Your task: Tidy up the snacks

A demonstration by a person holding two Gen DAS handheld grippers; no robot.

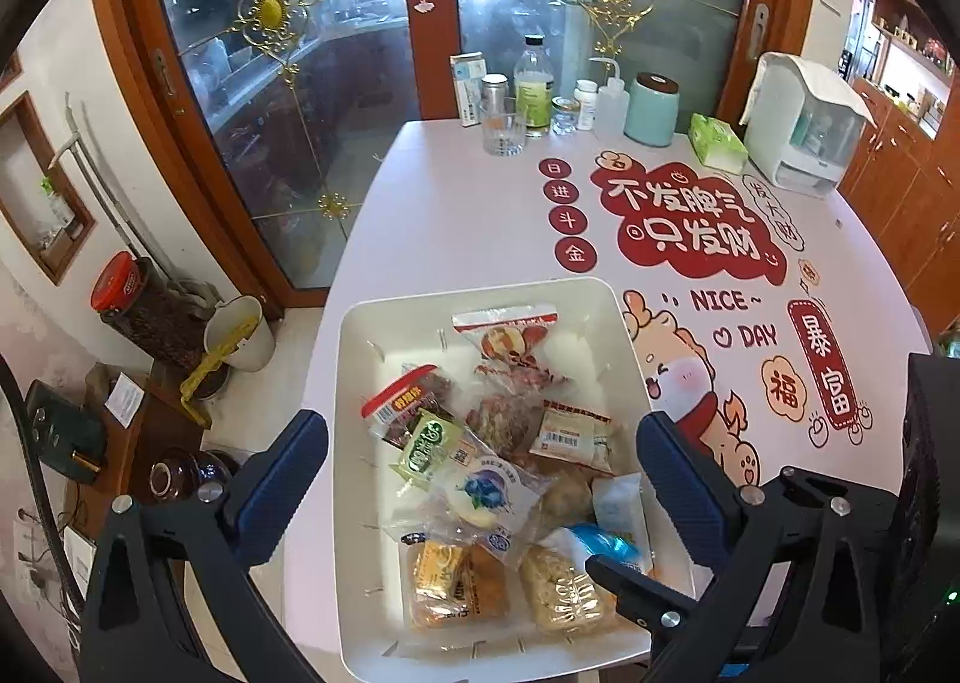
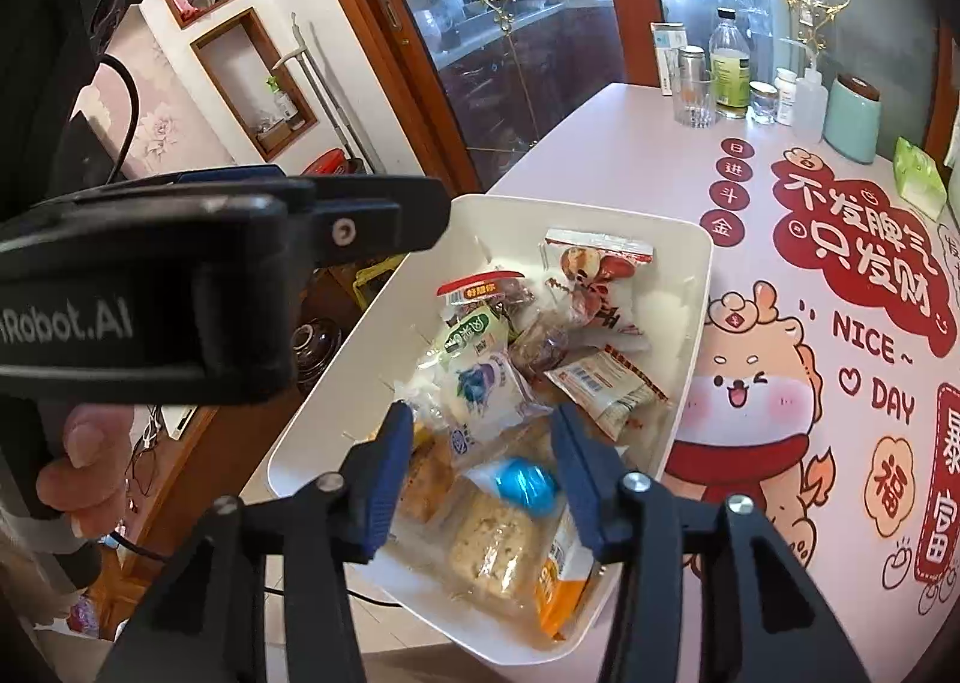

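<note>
a: white tray (image 2: 690, 287) of wrapped snacks sits at the bench (image 2: 600, 143) edge. which hand is nearer?

b: the right gripper (image 2: 480, 479); its fingers stand partly open and empty, straddling the blue-wrapped snack (image 2: 522, 482) just below.

a: and the left gripper (image 1: 480, 473)?

b: fingers wide apart, holding nothing, hanging over the tray's middle.

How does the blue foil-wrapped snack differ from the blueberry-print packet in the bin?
The blue foil snack is small, shiny and solid blue; the blueberry packet is larger, flat, clear-edged and printed with berries. The foil snack lies nearer the right gripper, the packet farther in. Both lie loose in the white bin.
</note>
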